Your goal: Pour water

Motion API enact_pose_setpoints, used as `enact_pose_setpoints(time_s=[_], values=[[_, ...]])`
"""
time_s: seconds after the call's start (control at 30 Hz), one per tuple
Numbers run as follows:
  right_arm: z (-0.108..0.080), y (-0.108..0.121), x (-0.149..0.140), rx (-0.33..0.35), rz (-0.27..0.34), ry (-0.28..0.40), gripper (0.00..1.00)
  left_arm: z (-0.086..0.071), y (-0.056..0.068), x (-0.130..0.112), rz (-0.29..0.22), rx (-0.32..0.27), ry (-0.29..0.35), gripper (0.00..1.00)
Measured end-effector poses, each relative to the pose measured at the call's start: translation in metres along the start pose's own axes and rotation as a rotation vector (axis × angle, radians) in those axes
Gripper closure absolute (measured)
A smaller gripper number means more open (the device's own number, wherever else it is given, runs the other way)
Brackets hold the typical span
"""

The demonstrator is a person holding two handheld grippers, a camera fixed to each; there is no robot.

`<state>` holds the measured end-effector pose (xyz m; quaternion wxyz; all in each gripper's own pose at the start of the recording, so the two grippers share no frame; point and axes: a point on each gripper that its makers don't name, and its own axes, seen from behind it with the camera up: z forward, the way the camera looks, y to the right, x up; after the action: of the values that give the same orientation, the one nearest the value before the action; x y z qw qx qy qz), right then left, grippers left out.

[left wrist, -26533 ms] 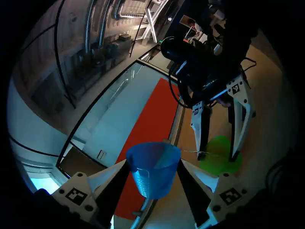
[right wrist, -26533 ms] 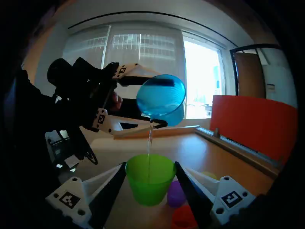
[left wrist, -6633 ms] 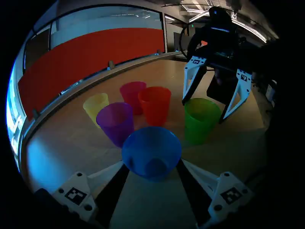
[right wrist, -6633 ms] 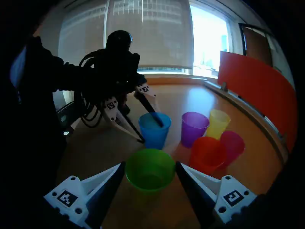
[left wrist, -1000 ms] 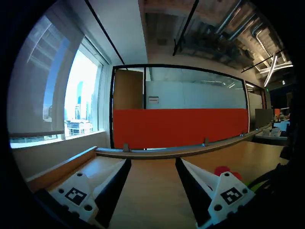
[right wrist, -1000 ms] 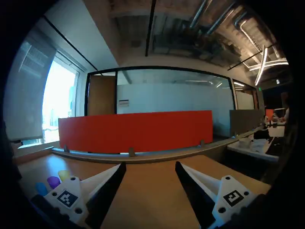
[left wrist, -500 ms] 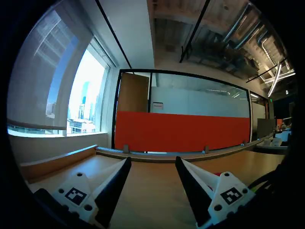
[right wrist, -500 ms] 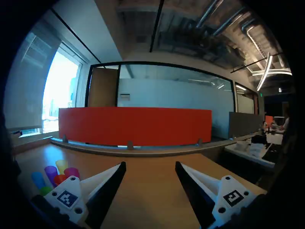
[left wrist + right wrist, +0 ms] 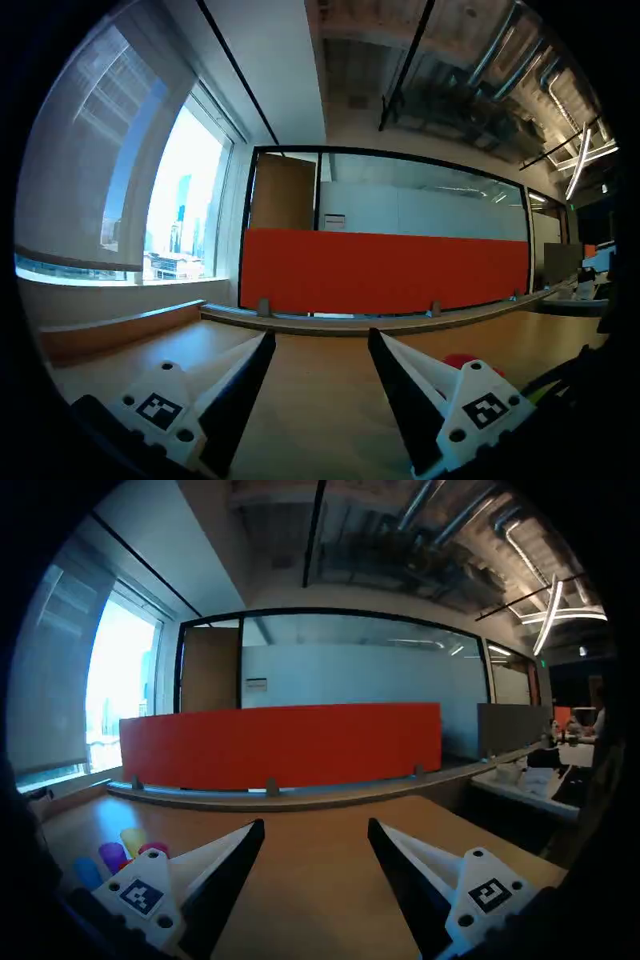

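My left gripper [image 9: 320,334] is open with nothing between its fingers and points level across the wooden table [image 9: 320,392]. A red cup [image 9: 460,361] peeks out just behind its right finger. My right gripper [image 9: 316,822] is also open with nothing in it and held above the table [image 9: 312,864]. Low at the left of the right gripper view stand a yellow cup [image 9: 132,840], a purple cup [image 9: 112,854], a blue cup [image 9: 86,872] and a pink cup [image 9: 154,848], partly hidden by the left finger. Neither gripper touches a cup.
An orange partition [image 9: 384,272] runs along the table's far edge, also seen as the partition [image 9: 280,744] in the right gripper view. Bright windows [image 9: 176,232] are on the left. A second desk with items [image 9: 528,780] sits at the far right.
Compared with half a second ago, the right gripper view has tilted up slightly, so the cups sit lower and fewer show. The left gripper view has hardly shifted. Both grippers stay open.
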<state>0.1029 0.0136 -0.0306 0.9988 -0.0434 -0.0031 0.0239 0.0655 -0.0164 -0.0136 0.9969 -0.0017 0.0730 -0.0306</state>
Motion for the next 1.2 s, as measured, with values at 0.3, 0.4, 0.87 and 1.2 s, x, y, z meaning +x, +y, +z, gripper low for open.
enact_pose_setpoints(time_s=[0.3,0.4,0.87,1.2], values=[[0.003,-0.009,0.007,0.011,0.022,0.003,0.00,-0.002,0.009,-0.010,0.027,-0.001,-0.015,0.15],[0.004,-0.011,0.009,0.012,0.017,0.005,0.00,-0.003,0.009,-0.015,0.020,0.001,-0.023,0.15],[0.002,-0.019,0.007,0.023,0.007,0.006,0.00,-0.002,0.013,-0.044,0.056,0.003,-0.076,0.15],[0.000,-0.020,0.012,0.025,0.009,0.011,0.00,0.001,0.013,-0.057,0.058,0.008,-0.107,0.15]])
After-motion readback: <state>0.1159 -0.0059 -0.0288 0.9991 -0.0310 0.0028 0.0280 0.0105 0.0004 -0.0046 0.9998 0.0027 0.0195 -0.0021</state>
